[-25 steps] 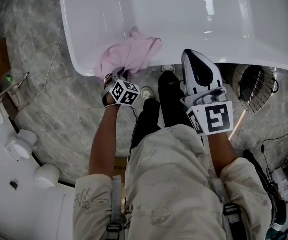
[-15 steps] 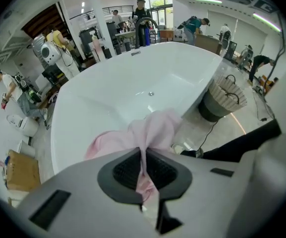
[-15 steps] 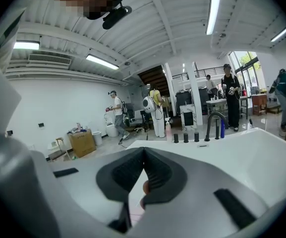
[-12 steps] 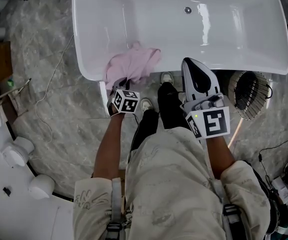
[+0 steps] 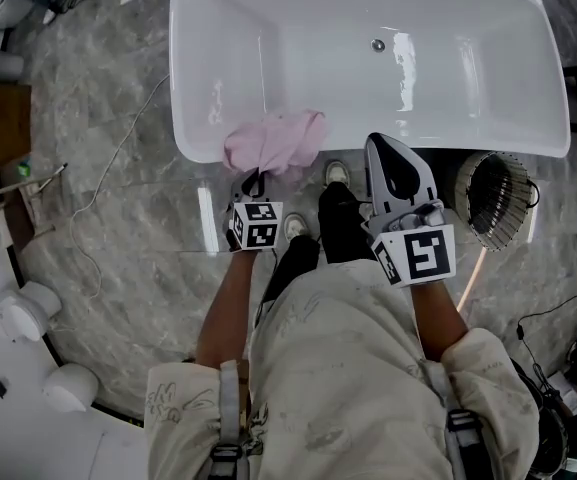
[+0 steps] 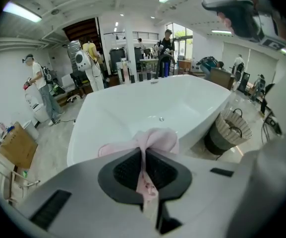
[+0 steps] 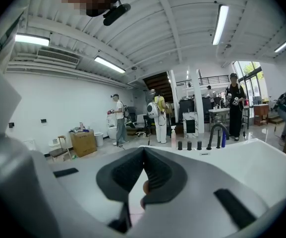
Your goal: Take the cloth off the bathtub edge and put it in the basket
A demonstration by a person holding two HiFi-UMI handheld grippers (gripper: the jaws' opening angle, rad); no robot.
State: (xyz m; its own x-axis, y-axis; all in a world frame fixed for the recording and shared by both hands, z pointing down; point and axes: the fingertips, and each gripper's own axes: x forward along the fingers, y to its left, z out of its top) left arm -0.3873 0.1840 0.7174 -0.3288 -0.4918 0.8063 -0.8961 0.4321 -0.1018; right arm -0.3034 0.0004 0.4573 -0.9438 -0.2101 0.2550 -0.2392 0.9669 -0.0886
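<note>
— While the left claw (image 6: 143, 157) has hold of the pink cloth (image 5: 273, 140), can you tell me how far the job has got?

— Only the first part. Its two jaws have just been closing. Now they are nearly pressed together, with a fold of the cloth squeezed between them. A thin strip of pink runs down the slot where they meet.

— Where is the rest of the cloth?

— Right in front of the claw's tips, bunched in a heap at the near edge of the bathtub (image 5: 368, 78). Some of it hangs from the claw. I can't tell if any of it has come clear of the edge.

— And the other one?

— The right claw (image 7: 143, 157) is closed too, but I see no cloth in it. It is off to the right of the left claw, pointing across the tub. It is beside the cloth and not touching it.

— So what is left to do?

— Most of it, I think. The cloth has to come right off the edge and then go into the basket (image 5: 495, 198). That stands on the floor to the right of the right claw, close by the side of the tub. I see nothing pink in it.

— Is it a long trip?

— Not long, I'd say. But the left claw must carry the cloth over to the right, past the other claw, and let go above the basket.
</note>
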